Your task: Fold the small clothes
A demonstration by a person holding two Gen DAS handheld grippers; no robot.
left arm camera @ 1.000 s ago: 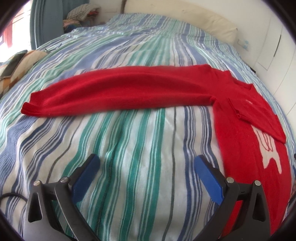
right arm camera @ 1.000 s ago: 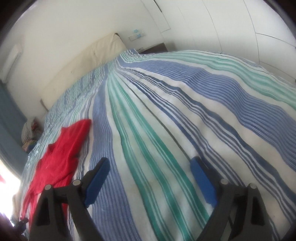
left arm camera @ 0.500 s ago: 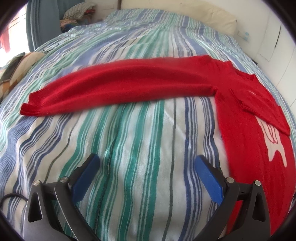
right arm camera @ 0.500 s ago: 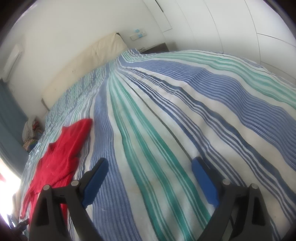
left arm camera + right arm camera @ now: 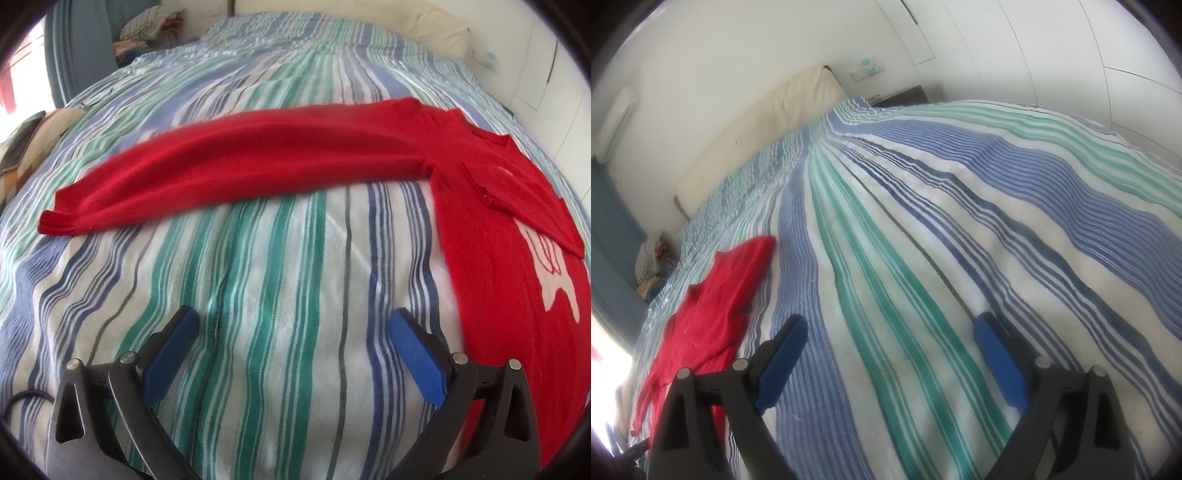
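A red knitted sweater (image 5: 491, 236) with a white figure on its front lies flat on the striped bedspread (image 5: 280, 280). One long sleeve (image 5: 236, 162) stretches out to the left across the bed. My left gripper (image 5: 291, 325) hovers open over bare bedspread, just short of the sleeve and left of the sweater's body. In the right wrist view the same sweater (image 5: 709, 314) lies at the left edge. My right gripper (image 5: 890, 332) stands open above bare stripes, to the right of the sweater, nothing between its blue pads.
A cream headboard (image 5: 768, 110) and white wall close off the bed's far end. A heap of clothes (image 5: 151, 29) sits beyond the bed's far left corner, beside a blue curtain (image 5: 74, 55). A patterned cloth (image 5: 22, 147) lies at the left edge.
The left view has tilted slightly, so the sweater sits a little lower and more to the right. The right gripper's view is nearly unchanged. Both grippers stay open.
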